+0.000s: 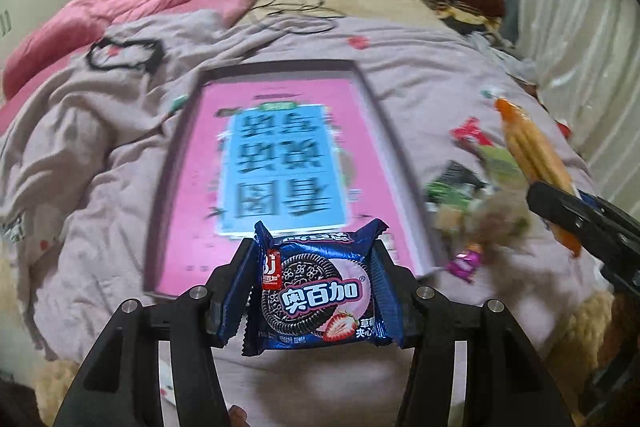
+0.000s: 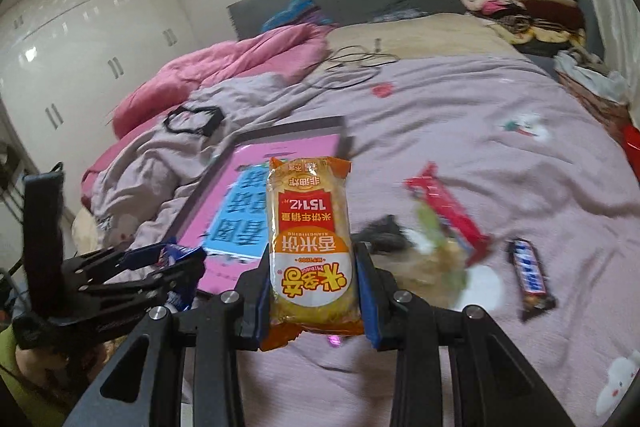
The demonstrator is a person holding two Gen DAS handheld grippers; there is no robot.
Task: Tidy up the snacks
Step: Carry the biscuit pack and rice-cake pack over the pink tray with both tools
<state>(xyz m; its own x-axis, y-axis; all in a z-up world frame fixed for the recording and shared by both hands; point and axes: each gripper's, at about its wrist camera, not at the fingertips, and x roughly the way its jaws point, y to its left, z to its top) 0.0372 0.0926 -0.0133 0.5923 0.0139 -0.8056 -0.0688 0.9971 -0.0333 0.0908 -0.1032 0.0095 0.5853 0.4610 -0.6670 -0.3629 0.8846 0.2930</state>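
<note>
A: What does the left gripper (image 1: pixel 314 287) hold?

B: It pinches a blue cookie packet (image 1: pixel 320 291) from both sides. The packet shows a dark sandwich cookie and a strawberry. It is lifted above the near edge of the bed (image 1: pixel 420 67), just in front of the tray (image 1: pixel 372 87).

A: Where is the tray?

B: It lies flat in the middle of the bed, on the lilac bedspread (image 2: pixel 460 115). It has a dark rim and a pink inside, with a blue panel (image 1: pixel 280 167) of large characters in the centre. I see no snacks inside it.

A: And the right gripper (image 2: pixel 314 275)?

B: Its fingers press on a long rice cracker packet (image 2: pixel 310 239), orange and yellow, one finger at each side. The packet points away from the camera and is held above the near right corner of the tray.

A: What lies further right on the bed?

B: Beside the right edge of the tray there is a loose pile of snacks (image 2: pixel 424 259), blurred, so I cannot tell every piece. A red wrapper (image 2: pixel 448 211) lies on the pile. A dark chocolate bar (image 2: pixel 530 275) lies apart from it, more to the right. In the left wrist view a small purple candy (image 1: pixel 464 263) lies close to the tray's near right corner.

A: And the far side?

B: A pink quilt (image 2: pixel 248 63) is at the far left corner of the bed, and folded clothes (image 2: pixel 520 3) are at the far right corner.
</note>
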